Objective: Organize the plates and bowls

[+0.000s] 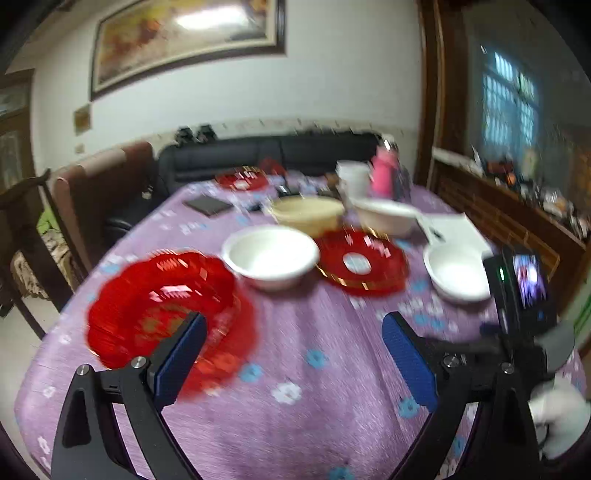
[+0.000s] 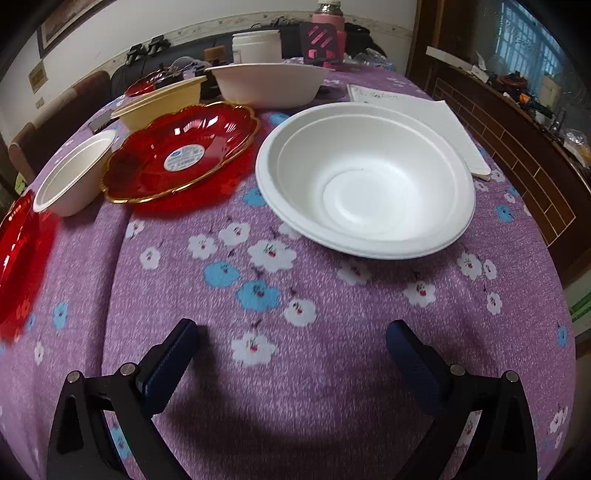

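My left gripper (image 1: 293, 325) is open and empty above the purple tablecloth; its left finger overlaps a scalloped red plate (image 1: 162, 302) at the near left. Behind stand a white bowl (image 1: 271, 256), a gold-rimmed red plate (image 1: 362, 262), another white bowl (image 1: 458, 273), a yellow bowl (image 1: 308, 214) and a far white bowl (image 1: 386, 216). My right gripper (image 2: 291, 332) is open and empty, low over the cloth in front of a large white bowl (image 2: 365, 177). The right wrist view also shows the gold-rimmed red plate (image 2: 181, 153), a small white bowl (image 2: 75, 173), the yellow bowl (image 2: 162, 101) and the far white bowl (image 2: 267, 83).
A third red plate (image 1: 242, 179) lies far back. A white jar (image 2: 256, 46), pink bottle (image 2: 328, 14), dark box (image 2: 319, 46) and white papers (image 2: 417, 118) stand at the back right. A dark pad (image 1: 208, 205) lies at the left. The right gripper's body (image 1: 521, 284) shows beside the table edge.
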`<act>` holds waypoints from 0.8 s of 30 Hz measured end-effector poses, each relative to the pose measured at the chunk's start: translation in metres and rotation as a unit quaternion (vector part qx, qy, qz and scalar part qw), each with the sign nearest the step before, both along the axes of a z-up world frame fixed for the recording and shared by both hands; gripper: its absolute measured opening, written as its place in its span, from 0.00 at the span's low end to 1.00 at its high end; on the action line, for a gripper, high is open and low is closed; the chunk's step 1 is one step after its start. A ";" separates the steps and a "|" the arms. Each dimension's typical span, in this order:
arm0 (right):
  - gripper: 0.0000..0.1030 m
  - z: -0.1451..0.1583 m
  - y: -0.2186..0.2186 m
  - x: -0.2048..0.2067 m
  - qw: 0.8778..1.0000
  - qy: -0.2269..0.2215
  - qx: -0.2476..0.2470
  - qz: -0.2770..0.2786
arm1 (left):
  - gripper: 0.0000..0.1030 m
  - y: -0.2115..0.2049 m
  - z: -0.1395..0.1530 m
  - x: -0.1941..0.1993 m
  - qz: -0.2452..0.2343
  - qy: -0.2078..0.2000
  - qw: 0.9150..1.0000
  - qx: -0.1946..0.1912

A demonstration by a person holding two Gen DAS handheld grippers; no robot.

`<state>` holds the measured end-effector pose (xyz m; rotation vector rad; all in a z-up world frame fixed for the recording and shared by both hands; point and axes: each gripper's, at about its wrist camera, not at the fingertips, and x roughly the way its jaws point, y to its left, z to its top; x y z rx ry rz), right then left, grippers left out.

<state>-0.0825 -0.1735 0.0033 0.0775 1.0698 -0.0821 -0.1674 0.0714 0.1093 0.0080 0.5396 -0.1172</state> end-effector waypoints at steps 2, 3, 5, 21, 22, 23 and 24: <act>0.99 0.006 0.003 -0.007 1.000 -0.010 0.012 0.012 | 0.96 0.017 0.011 0.002 0.010 -0.009 1.000 -0.025; 0.99 0.010 0.006 -0.010 1.000 -0.018 0.012 0.018 | 0.98 0.030 0.017 0.004 0.016 -0.009 0.999 -0.041; 0.99 0.022 0.014 -0.018 0.998 -0.043 0.008 0.034 | 0.99 0.051 0.025 0.011 0.030 -0.002 0.998 -0.061; 0.99 0.069 0.156 0.009 0.969 -0.106 0.116 0.193 | 1.00 0.221 0.019 0.039 0.175 0.042 0.978 -0.102; 0.98 0.068 0.164 0.014 0.968 -0.099 0.125 0.195 | 1.00 0.224 0.015 0.043 0.173 0.054 0.978 -0.099; 0.97 0.065 0.170 0.019 0.966 -0.091 0.137 0.198 | 1.00 0.228 0.007 0.052 0.173 0.067 0.978 -0.095; 0.96 0.062 0.177 0.025 0.965 -0.081 0.153 0.199 | 1.00 0.230 0.004 0.055 0.173 0.072 0.978 -0.093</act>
